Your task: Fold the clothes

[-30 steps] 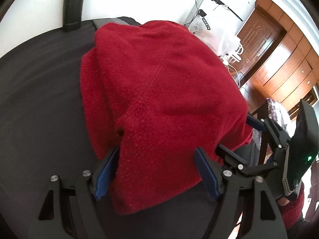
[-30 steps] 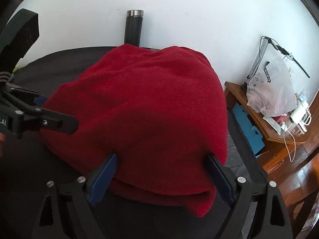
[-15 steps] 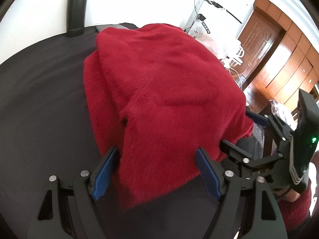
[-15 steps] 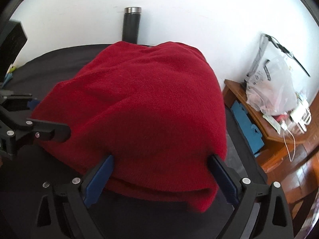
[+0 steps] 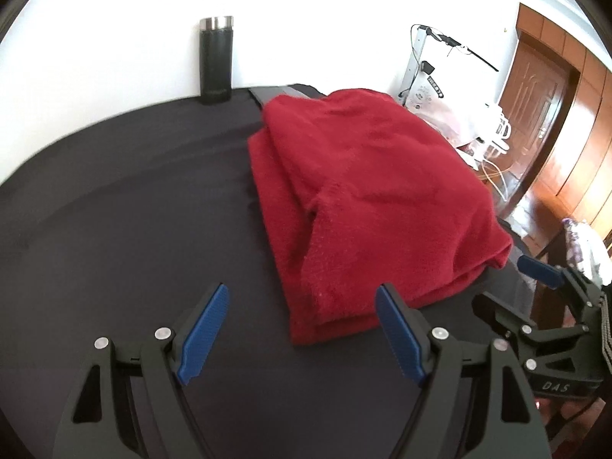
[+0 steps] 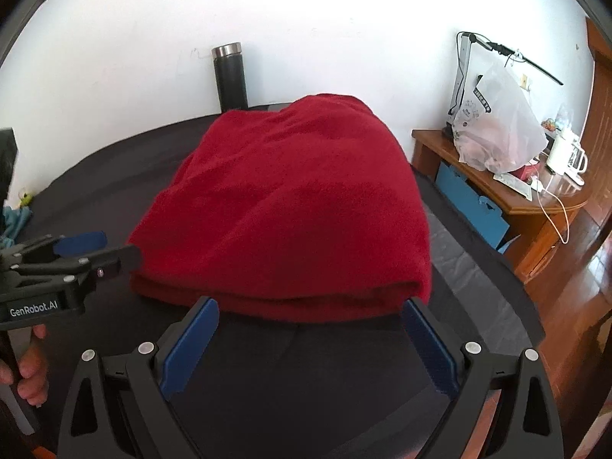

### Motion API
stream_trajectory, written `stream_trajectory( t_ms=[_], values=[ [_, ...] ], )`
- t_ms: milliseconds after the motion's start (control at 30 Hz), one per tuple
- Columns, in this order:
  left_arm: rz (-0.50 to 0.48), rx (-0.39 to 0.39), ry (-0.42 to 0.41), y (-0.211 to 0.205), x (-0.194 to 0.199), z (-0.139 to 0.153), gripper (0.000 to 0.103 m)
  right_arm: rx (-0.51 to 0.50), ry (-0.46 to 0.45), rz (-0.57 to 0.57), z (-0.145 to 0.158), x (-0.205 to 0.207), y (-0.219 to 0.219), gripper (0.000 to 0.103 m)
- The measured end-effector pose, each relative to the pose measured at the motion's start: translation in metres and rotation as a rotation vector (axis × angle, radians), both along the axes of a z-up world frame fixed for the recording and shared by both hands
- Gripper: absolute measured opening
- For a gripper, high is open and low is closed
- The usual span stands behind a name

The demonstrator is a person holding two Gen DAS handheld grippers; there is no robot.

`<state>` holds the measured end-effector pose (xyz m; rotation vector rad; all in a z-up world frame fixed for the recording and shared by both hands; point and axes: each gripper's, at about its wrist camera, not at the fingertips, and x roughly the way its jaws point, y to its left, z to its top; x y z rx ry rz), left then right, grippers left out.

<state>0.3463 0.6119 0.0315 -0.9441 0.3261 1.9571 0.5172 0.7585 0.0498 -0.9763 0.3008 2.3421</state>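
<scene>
A red fleece garment [image 5: 375, 191] lies folded in a thick stack on the black table [image 5: 114, 210]. My left gripper [image 5: 302, 294] is open just short of the garment's near left corner, which reaches in between the blue pads [image 5: 202, 332] without touching them. From the right wrist the garment [image 6: 290, 206] shows its near folded edge. My right gripper [image 6: 310, 304] is open wide at that edge, and nothing is pinched. Each view catches the other tool: the right gripper [image 5: 512, 287] and the left gripper [image 6: 76, 252], held by a hand [image 6: 30, 363].
A black flask [image 6: 229, 76] stands at the table's back edge by the white wall. Right of the table is a wooden side table [image 6: 535, 206] with a plastic bag [image 6: 497, 134], a lamp arm and cables. Wooden doors [image 5: 554, 114] lie beyond.
Both grippers have drawn back from the garment, which earlier filled the gap between their fingers. It now lies flat ahead of them. The right jaws stand a little wider.
</scene>
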Motion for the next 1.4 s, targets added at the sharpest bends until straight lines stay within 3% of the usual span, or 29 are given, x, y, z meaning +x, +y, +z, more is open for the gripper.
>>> stream_trajectory(
  t_ms=[100, 233, 467, 833, 1400],
  values=[
    [-0.002, -0.013, 0.028, -0.002, 0.007, 0.0, 0.082, 0.032, -0.007, -0.032, 0.0, 0.003, -0.004, 0.098],
    [-0.016, -0.058, -0.001, 0.001, 0.009, -0.005, 0.084, 0.015, -0.006, -0.073, -0.001, 0.008, 0.001, 0.098],
    [-0.026, -0.069, 0.0, 0.003, 0.015, -0.005, 0.086, 0.013, -0.026, -0.11, 0.0, 0.014, 0.007, 0.098],
    [-0.009, -0.02, 0.048, 0.005, 0.019, 0.026, 0.09, 0.195, 0.043, -0.119, 0.057, 0.017, -0.006, 0.098],
    [-0.024, -0.018, 0.06, 0.01, 0.028, 0.029, 0.093, 0.167, 0.037, -0.132, 0.045, 0.021, 0.0, 0.098]
  ],
)
